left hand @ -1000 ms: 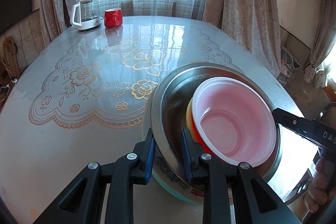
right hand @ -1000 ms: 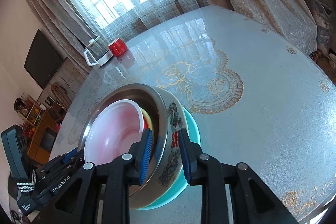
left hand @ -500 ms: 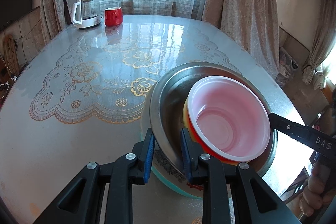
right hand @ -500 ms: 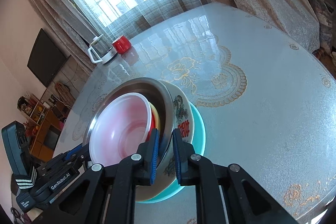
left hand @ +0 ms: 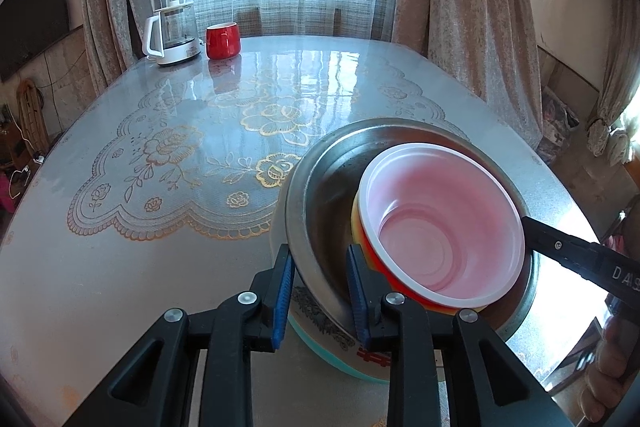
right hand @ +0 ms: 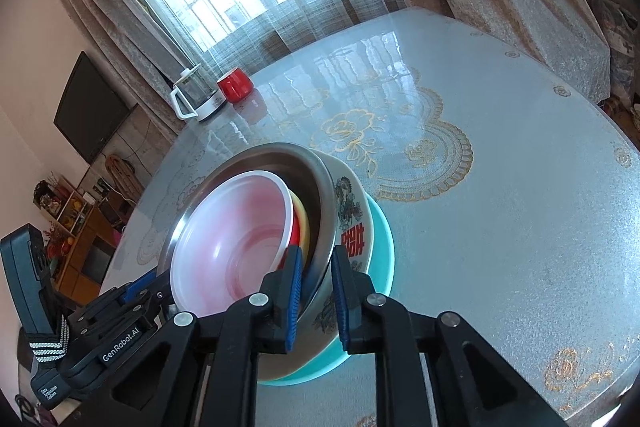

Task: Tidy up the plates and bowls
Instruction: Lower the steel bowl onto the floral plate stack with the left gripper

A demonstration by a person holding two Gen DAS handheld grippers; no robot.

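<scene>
Bowls are sitting nested as one stack near the table's (left hand: pixel 120 267) near edge: a pink bowl (left hand: pixel 440 223) inside a red and a yellow one, these inside the steel bowl (left hand: pixel 316 219), that in a painted ceramic bowl (right hand: pixel 352 215), all on a teal plate (right hand: pixel 384 247). The left gripper (left hand: pixel 318 293) is straddling the steel rim, its jaws opening. The right gripper (right hand: pixel 314 293) is pinching the opposite rim, steel and ceramic together, probably so both sides carry the load. Beyond the stack, the tabletop is lying open up to the kettle (left hand: pixel 174 31) and red mug (left hand: pixel 223 41).

Brushed steel bowl (left hand: pixel 320 195) (glossy), probably plastic tablecloth (left hand: pixel 120 267).
</scene>
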